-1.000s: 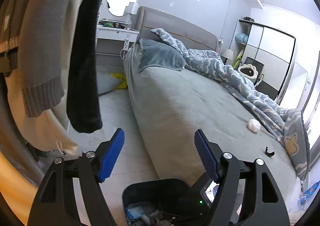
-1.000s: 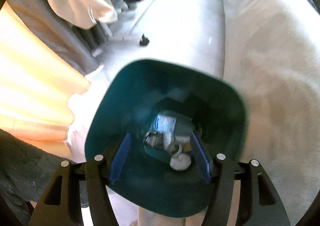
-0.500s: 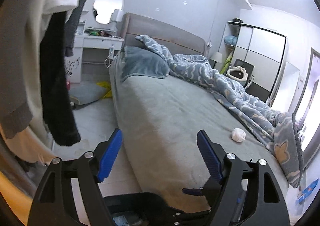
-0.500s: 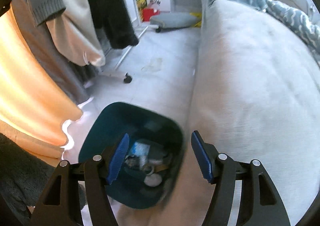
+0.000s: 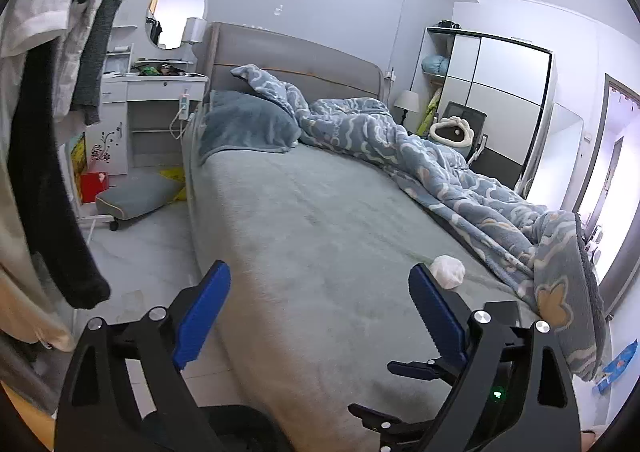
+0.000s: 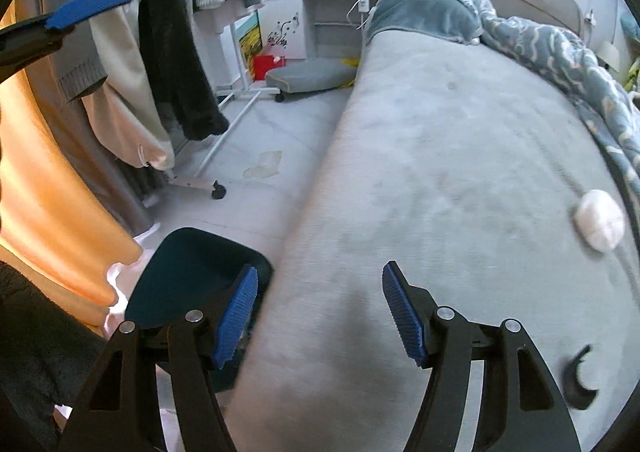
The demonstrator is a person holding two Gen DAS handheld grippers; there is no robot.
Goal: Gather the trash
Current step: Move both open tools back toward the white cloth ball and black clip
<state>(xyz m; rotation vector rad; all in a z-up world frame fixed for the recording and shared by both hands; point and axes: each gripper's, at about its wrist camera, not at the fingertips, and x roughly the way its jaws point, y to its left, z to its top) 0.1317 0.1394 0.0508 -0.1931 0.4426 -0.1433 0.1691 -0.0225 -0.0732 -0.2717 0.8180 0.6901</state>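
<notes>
Trash, loose on the bed: one crumpled white paper wad, lying near the foot-side edge of the grey sheet, just beside the rumpled blue patterned duvet; one small black curved piece, seen only in the right wrist view, well apart from the wad and nearer the camera.

Bins: one dark teal trash bin on the floor against the bed's side, its inside mostly hidden behind a finger.

Hand-held grippers: two. Left hand-held gripper, jaws opening, nothing between them, above the bed edge. Right hand-held gripper, jaws parted and empty, straddling the bin rim and the mattress side.

Other: one blue-grey pillow; one white desk with one round mirror; one grey floor cushion; one clothes rail, garments uncounted.

Change from a second ago: both views have swung up from the bin toward the bed; the bin's contents then filled the right view and now do not show. The wad sits closer to the left fingers.
</notes>
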